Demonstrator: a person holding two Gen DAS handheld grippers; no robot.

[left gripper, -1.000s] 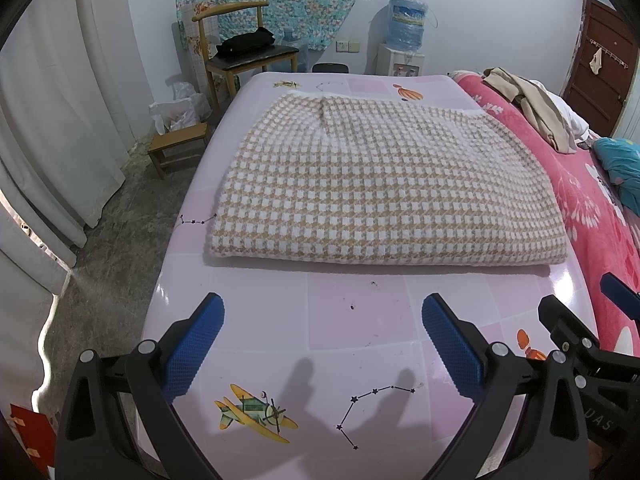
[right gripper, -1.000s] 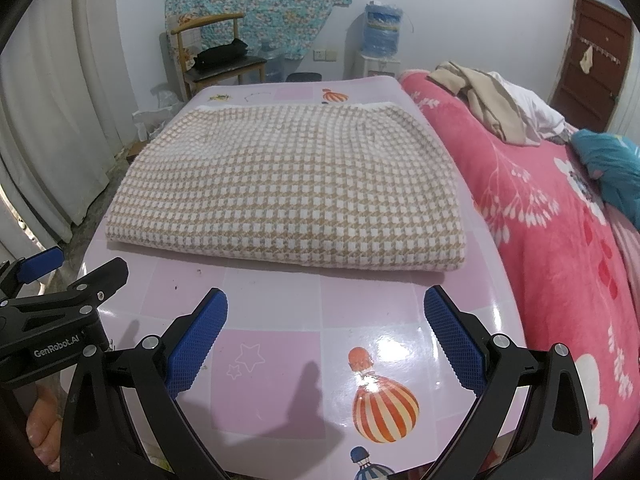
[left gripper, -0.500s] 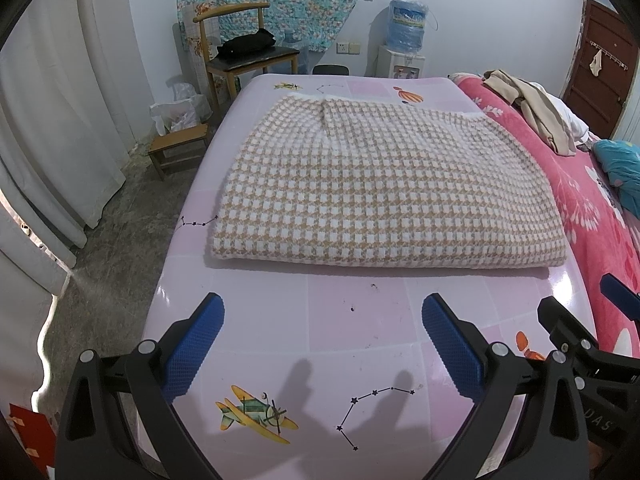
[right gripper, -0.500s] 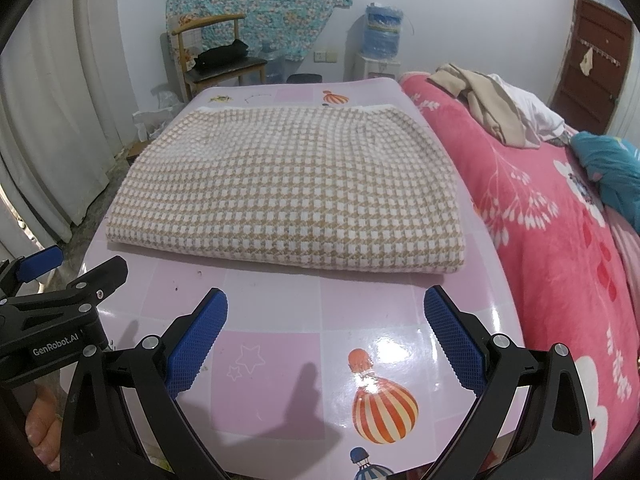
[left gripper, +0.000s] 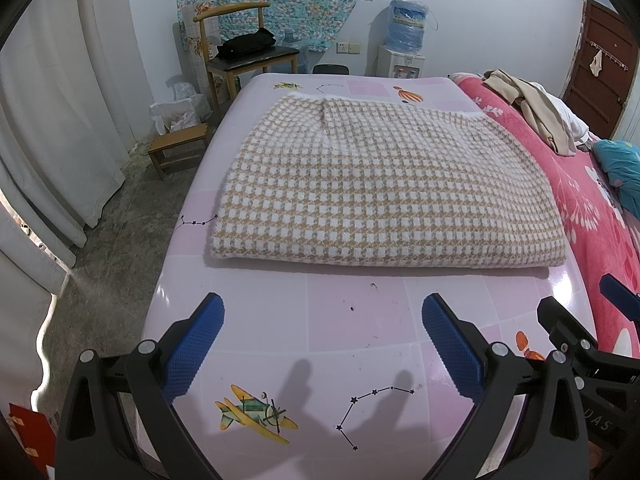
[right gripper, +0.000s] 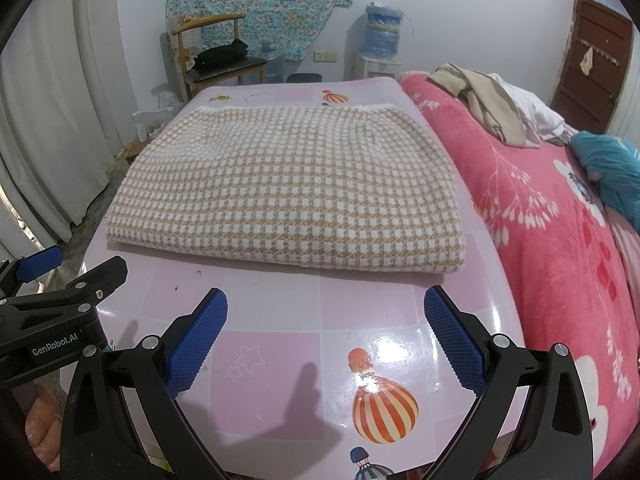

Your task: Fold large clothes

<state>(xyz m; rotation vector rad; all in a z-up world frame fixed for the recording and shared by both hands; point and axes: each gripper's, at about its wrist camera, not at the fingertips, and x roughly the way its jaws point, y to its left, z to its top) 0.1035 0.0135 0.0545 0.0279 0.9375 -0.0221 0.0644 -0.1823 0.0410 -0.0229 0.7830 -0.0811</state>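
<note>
I hold my left gripper (left gripper: 322,344) low over the near end of the table (left gripper: 352,320), level, jaws spread wide and empty. The folded garment (left gripper: 384,192) lies flat ahead of both grippers, apart from them. My right gripper (right gripper: 326,340) hovers alongside, equally spread, touching nothing.

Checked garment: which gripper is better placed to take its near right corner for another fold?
Right. The right gripper, open, faces the checked garment nearer that corner; the left gripper, also open, sits toward its left half.
</note>
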